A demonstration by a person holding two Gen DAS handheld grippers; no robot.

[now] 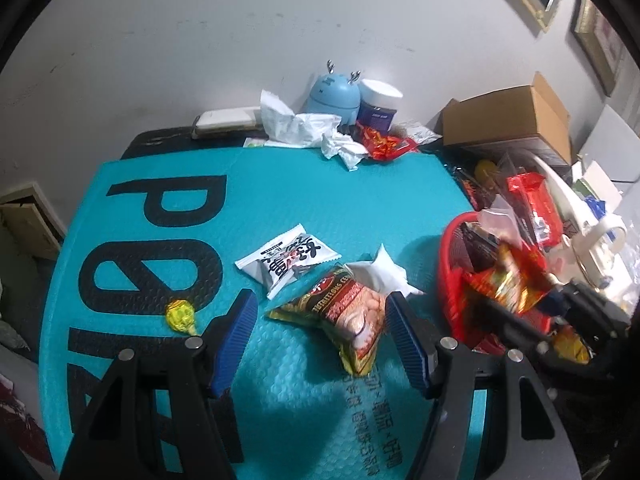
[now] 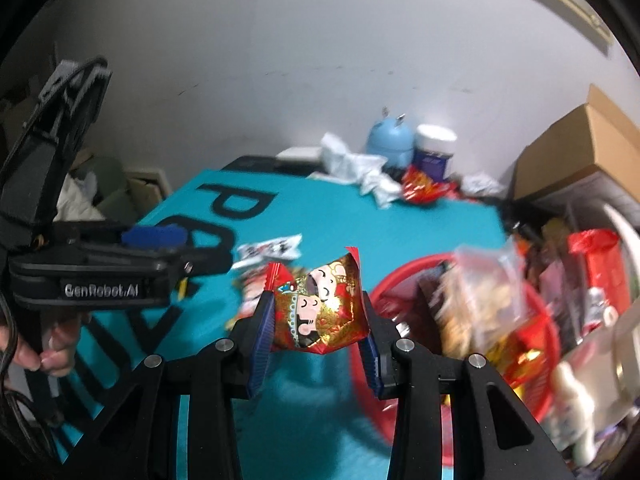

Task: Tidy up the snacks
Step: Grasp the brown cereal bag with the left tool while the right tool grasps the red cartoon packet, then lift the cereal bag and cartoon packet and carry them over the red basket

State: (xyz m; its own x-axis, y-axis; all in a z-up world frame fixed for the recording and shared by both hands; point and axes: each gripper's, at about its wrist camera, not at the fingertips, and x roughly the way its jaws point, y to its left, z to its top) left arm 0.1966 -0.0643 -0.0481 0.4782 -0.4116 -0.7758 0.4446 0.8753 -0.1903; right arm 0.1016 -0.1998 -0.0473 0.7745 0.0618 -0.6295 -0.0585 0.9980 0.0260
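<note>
My left gripper (image 1: pixel 318 314) is open above the teal mat (image 1: pixel 280 184), its blue pads either side of a gold and red nut packet (image 1: pixel 344 312) lying on the mat. A white snack packet (image 1: pixel 288 260) lies behind it and a yellow wrapped candy (image 1: pixel 181 315) to the left. My right gripper (image 2: pixel 316 312) is shut on a red and gold cartoon snack packet (image 2: pixel 320 308), held in the air left of the red basket (image 2: pixel 400 280), which holds several snacks. The basket also shows in the left wrist view (image 1: pixel 448 264), with the right gripper (image 1: pixel 520 304) over it.
Crumpled white tissues (image 1: pixel 304 128), a blue round gadget (image 1: pixel 332 96), a white-lidded jar (image 1: pixel 378 102) and a red wrapper (image 1: pixel 384 142) lie at the back. A cardboard box (image 1: pixel 516 120) stands back right. A white tissue (image 1: pixel 380 272) lies by the nut packet.
</note>
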